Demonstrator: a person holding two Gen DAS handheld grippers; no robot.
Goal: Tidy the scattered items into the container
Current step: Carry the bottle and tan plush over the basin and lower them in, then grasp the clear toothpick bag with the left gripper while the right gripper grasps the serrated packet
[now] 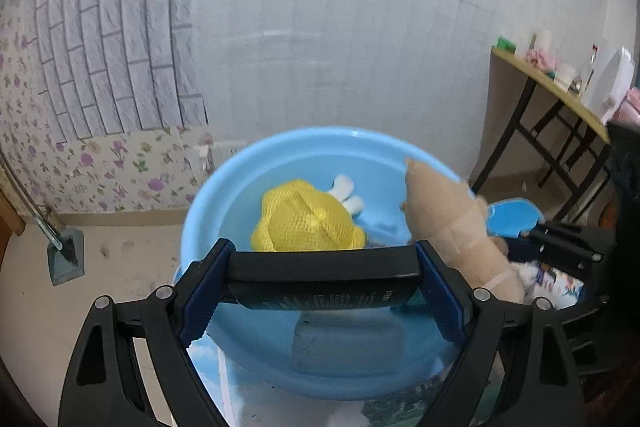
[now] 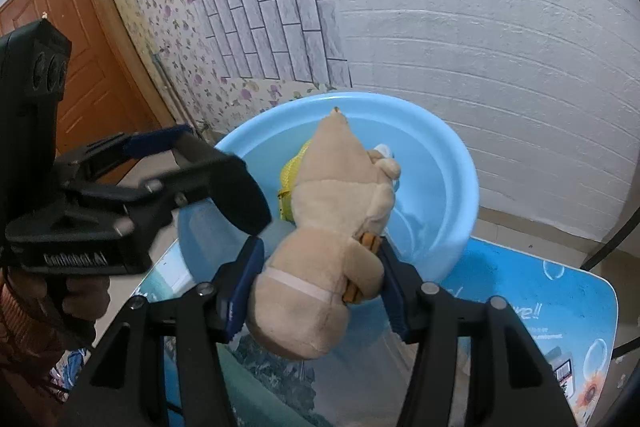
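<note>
A light blue basin [image 1: 224, 203] [image 2: 448, 163] stands on a printed table. Inside it lies a yellow mesh toy [image 1: 306, 217] [image 2: 294, 163] with white parts. My left gripper [image 1: 320, 283] is shut on a flat black box [image 1: 324, 287], held crosswise over the basin's near rim; the box [image 2: 236, 187] also shows dark at the left of the right wrist view. My right gripper [image 2: 320, 287] is shut on a tan plush animal [image 2: 332, 227] [image 1: 448, 223], which hangs above the basin's near side.
The table top [image 2: 540, 291] carries a blue picture print. A wooden side table [image 1: 552, 87] with bottles and cups stands at the right. A brown door [image 2: 80, 67] and flowered wallpaper are at the left. A person's hand [image 2: 76, 299] holds the left gripper's handle.
</note>
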